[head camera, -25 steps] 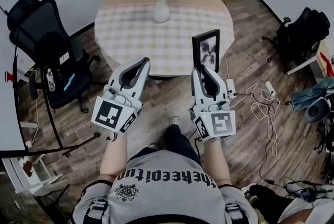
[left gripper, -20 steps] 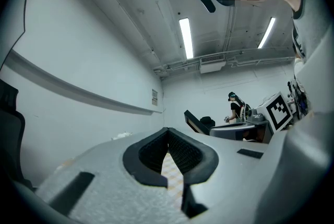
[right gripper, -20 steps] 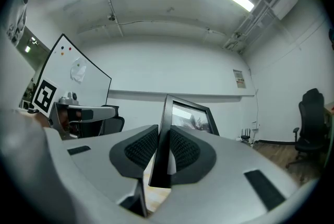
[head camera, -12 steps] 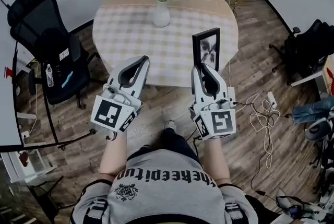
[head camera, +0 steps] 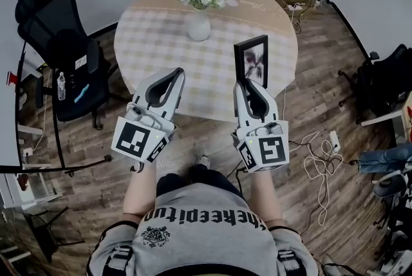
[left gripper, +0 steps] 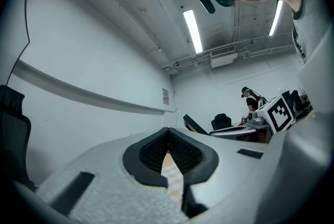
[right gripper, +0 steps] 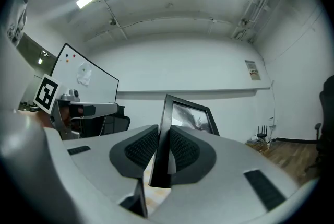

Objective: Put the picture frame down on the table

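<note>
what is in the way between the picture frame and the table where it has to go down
Nothing visible. The right gripper holds the picture frame upright above the table's near right part, where the checked cloth looks bare. The vase of flowers stands farther in, well apart from the frame.

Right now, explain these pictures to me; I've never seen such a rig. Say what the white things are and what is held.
No robot here: a person holds a claw tool in each hand. One picture comes from a head camera looking down; the other two from cameras riding on each claw. The right claw is shut on a black picture frame, upright over the near side of the round table. The left claw is shut and empty. A vase of white flowers stands on the table.
</note>
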